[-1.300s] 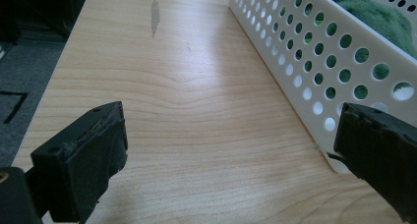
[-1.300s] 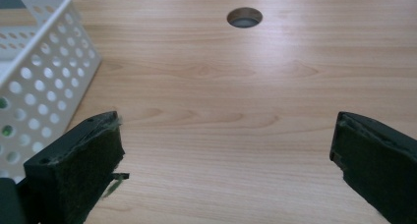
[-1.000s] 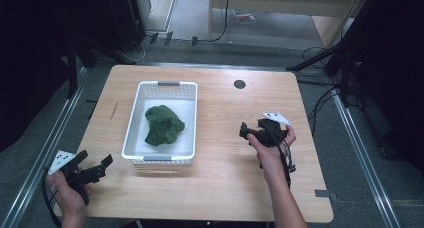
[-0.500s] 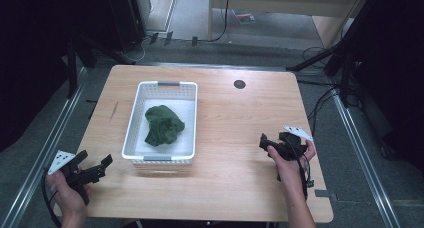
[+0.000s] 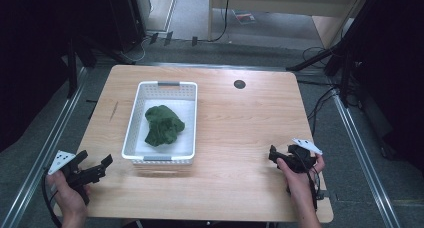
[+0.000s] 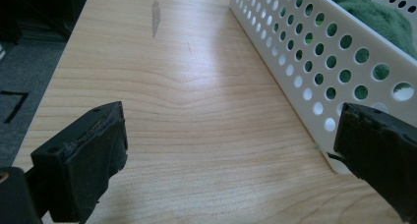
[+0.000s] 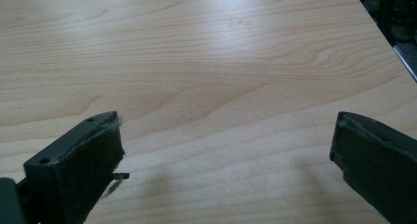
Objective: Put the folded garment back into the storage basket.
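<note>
A crumpled green cloth (image 5: 163, 124) lies inside a white perforated basket (image 5: 135, 117) on the left half of the wooden table. My left gripper (image 5: 102, 165) rests at the table's front left corner, just left of the basket's near end, jaws wide apart with nothing between them. In the left gripper view the basket wall (image 6: 314, 71) runs along the right, with the green cloth (image 6: 378, 13) behind it. My right gripper (image 5: 276, 155) sits near the front right of the table, also open and empty over bare wood (image 7: 206, 76).
A small dark round hole (image 5: 239, 84) marks the table's far side. A dark scuff (image 6: 155, 15) lies on the wood left of the basket. Metal rails and cables run along the floor on both sides. The table edge (image 7: 378, 32) is close to my right gripper.
My right gripper has pulled back from the table's middle right toward the front right corner and lowered. The left gripper, basket and cloth have stayed put.
</note>
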`<state>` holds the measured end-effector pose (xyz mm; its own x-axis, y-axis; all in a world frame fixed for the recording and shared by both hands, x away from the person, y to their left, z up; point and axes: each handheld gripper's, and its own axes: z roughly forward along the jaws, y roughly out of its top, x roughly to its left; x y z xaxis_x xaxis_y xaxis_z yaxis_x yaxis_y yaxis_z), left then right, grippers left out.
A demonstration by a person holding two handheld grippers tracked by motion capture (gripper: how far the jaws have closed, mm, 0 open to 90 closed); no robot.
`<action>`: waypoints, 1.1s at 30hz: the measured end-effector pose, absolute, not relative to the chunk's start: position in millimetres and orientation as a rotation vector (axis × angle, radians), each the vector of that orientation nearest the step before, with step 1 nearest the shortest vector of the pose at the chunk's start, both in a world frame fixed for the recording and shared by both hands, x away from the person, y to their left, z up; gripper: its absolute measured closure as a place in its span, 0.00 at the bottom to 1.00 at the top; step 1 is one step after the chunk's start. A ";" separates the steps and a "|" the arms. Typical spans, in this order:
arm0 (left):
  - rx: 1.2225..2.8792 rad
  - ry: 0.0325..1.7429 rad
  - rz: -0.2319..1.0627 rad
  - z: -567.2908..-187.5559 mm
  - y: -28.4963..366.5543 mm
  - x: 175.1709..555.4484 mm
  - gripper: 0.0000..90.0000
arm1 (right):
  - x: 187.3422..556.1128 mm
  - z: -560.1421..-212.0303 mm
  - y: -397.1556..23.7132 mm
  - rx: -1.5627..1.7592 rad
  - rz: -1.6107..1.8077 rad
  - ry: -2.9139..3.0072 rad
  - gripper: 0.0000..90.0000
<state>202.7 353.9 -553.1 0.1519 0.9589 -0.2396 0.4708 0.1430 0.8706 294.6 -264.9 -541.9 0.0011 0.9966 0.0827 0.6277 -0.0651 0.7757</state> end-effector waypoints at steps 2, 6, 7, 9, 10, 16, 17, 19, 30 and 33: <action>1.473 1.464 0.645 -553.1 353.8 202.6 0.01 | 291.5 -543.2 -268.4 1.751 0.893 1.670 0.00; 1.476 1.463 0.646 -553.1 353.8 202.6 0.01 | 286.0 -545.5 -277.0 1.748 0.894 1.665 0.00; 1.474 1.463 0.646 -553.1 353.7 202.7 0.01 | 284.9 -546.3 -279.6 1.745 0.896 1.667 0.00; 1.476 1.463 0.645 -553.1 353.8 202.7 0.01 | 282.1 -547.6 -284.4 1.753 0.889 1.660 0.00; 1.476 1.463 0.645 -553.0 353.7 202.7 0.01 | 280.8 -548.1 -287.1 1.754 0.894 1.660 0.00; 1.477 1.463 0.646 -553.1 353.7 202.7 0.01 | 274.1 -549.0 -300.4 1.767 0.899 1.639 0.00; 1.477 1.463 0.646 -553.1 353.7 202.6 0.01 | 272.8 -548.9 -302.3 1.767 0.899 1.636 0.00; 1.477 1.464 0.647 -553.0 353.4 202.7 0.01 | 270.5 -549.0 -306.0 1.767 0.899 1.635 0.00; 1.479 1.463 0.647 -553.0 353.6 202.6 0.01 | 254.4 -549.2 -333.3 1.800 0.930 1.602 0.00; 1.479 1.463 0.648 -553.0 353.5 202.5 0.01 | 248.4 -548.6 -338.6 1.767 0.943 1.597 0.00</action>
<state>202.5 353.5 -553.0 0.1528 0.9602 -0.2337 0.4719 0.1369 0.8709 248.4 -338.6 -548.6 0.0376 0.9915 0.1248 0.5881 -0.1229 0.7994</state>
